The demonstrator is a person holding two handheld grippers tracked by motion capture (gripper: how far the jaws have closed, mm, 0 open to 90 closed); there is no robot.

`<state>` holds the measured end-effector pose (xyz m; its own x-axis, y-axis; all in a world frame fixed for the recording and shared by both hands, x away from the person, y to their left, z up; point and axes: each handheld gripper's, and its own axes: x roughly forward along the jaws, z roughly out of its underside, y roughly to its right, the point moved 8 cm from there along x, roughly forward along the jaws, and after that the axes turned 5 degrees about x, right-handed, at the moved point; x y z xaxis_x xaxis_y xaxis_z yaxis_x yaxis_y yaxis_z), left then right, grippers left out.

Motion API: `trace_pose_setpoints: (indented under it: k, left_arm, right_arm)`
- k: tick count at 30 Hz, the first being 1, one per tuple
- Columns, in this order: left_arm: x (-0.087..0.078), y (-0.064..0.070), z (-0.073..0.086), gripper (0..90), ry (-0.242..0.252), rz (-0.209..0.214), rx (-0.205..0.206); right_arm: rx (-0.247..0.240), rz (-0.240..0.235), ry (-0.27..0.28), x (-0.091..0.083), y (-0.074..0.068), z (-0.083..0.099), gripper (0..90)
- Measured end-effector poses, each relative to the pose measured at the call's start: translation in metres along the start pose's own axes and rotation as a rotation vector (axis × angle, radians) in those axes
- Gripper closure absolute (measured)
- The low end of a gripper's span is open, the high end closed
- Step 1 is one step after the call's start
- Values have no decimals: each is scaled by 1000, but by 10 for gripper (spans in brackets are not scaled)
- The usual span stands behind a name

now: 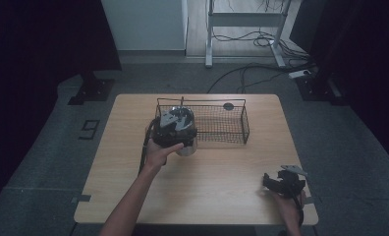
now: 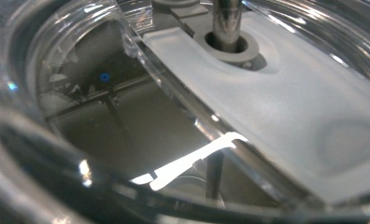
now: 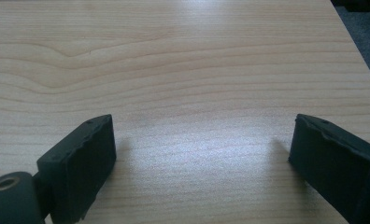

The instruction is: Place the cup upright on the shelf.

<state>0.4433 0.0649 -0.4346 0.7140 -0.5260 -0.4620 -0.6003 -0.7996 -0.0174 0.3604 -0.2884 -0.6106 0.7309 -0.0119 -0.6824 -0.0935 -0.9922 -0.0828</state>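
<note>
Where my left hand (image 1: 159,153) holds the left gripper (image 1: 175,129) upright at the near left corner of the black wire-mesh basket (image 1: 232,129), I log a clear, round glass jar (image 1: 187,147) directly beneath it; the jar sits on the pale wood-grain table (image 1: 202,182), touching or just beside the basket's front wall, though I cannot tell which; the gripper points straight down over the jar's mouth and covers most of it from the high view. Left gripper view: transparent curved jar wall (image 2: 80,56) with bright glints, smooth and thick-rimmed; a frosted, flat white plastic panel (image 2: 286,121) crossing the frame on a slant; a polished metal rod (image 2: 226,18) rising from a grey round collar (image 2: 230,46); whether the left jaws are apart or clamped on the jar I cannot tell. Left forearm: extended diagonally from the near edge, wrist bent, fingers wrapped around the gripper body. Right gripper (image 3: 202,154): matt black, blocky jaws with ridged inner faces, standing wide apart with bare table between them, holding nothing; my right hand (image 1: 288,204) rests it low at the table's near right corner, well apart from jar and basket. Basket: rectangular, thin wire rim, fine mesh sides.
</note>
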Motion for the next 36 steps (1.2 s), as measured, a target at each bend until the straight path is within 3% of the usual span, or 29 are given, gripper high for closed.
trace_pose_setpoints:
  k: [13,36]
  left_arm:
    - [3,-8,-12,38,15,-5,-32]
    - [11,-28,-34,39,14,-42,-33]
  right_arm:
    - [-1,-1,0,0,0,0,71]
    - [-3,-4,1,0,0,0,79]
